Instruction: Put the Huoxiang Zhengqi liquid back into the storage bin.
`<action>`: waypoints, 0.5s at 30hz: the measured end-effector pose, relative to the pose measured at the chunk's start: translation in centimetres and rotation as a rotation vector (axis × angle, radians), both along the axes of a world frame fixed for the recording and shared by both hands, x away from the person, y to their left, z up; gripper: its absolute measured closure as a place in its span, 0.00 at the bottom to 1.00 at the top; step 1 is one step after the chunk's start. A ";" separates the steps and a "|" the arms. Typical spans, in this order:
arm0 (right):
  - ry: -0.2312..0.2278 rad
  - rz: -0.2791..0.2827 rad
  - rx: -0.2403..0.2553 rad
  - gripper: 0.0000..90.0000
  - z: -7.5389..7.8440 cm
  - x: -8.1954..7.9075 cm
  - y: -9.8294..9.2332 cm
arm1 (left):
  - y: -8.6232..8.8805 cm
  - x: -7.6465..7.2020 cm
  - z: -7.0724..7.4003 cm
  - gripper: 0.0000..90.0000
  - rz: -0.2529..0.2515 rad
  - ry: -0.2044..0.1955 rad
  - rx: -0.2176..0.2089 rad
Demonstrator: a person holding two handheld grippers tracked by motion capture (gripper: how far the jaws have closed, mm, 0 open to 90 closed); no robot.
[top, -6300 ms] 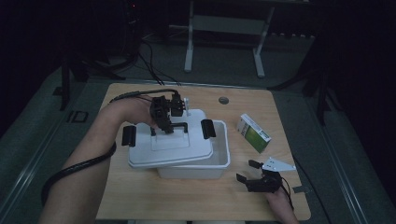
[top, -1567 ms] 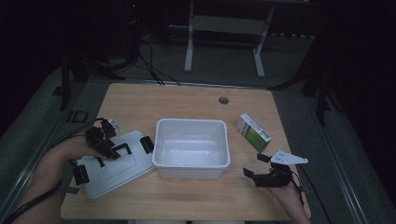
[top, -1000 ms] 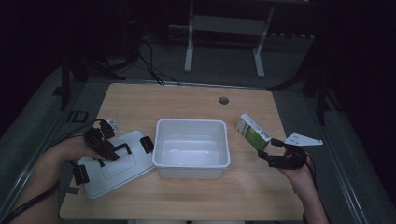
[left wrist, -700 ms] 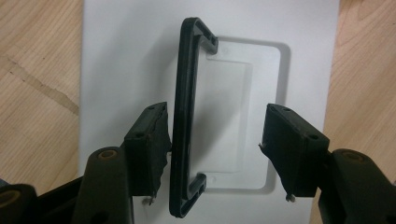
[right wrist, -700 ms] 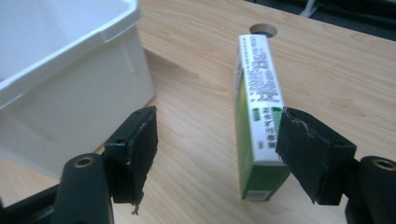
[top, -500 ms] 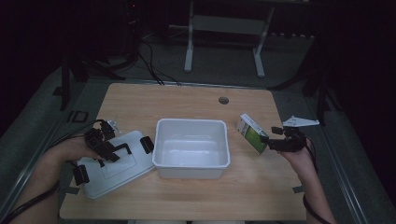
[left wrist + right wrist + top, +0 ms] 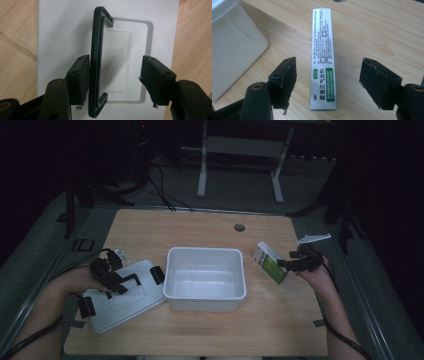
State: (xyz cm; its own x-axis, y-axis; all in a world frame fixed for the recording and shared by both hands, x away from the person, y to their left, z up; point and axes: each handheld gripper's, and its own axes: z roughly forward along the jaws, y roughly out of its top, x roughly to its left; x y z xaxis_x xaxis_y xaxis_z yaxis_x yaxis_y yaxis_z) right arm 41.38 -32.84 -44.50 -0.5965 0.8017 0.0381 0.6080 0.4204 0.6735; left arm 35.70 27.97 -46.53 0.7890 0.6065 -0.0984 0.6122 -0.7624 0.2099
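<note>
Medicine box [image 7: 322, 60] lies on the table [image 7: 210, 227] beside our uncovered bin [image 7: 205, 277], straddled by the unclenched right claw [image 7: 328, 85]; left claw [image 7: 113, 80] released around the set-aside lid's handle [image 7: 96, 75]; packing remains.

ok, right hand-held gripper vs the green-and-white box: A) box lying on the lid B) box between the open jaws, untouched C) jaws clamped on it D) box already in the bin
B: in the right gripper view the box stands on the table between the right hand-held gripper jaws, with gaps on both sides.
</note>
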 end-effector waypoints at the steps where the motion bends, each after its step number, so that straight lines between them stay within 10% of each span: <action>1: 0.009 0.003 -0.009 0.34 -0.1 0.2 0.1 | 0.0 0.0 0.0 0.46 0.002 0.003 0.002; 15: 0.134 0.044 -0.107 0.41 -0.6 1.7 0.8 | 0.0 -0.1 -0.3 0.46 0.000 0.024 -0.002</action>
State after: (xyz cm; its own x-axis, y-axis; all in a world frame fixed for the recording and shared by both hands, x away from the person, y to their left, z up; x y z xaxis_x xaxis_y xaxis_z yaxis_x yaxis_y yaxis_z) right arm 43.07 -32.03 -45.12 -0.6261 0.7789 0.0359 0.6692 0.5131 0.5374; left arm 35.56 28.01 -46.79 0.7862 0.6065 -0.1184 0.6172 -0.7617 0.1971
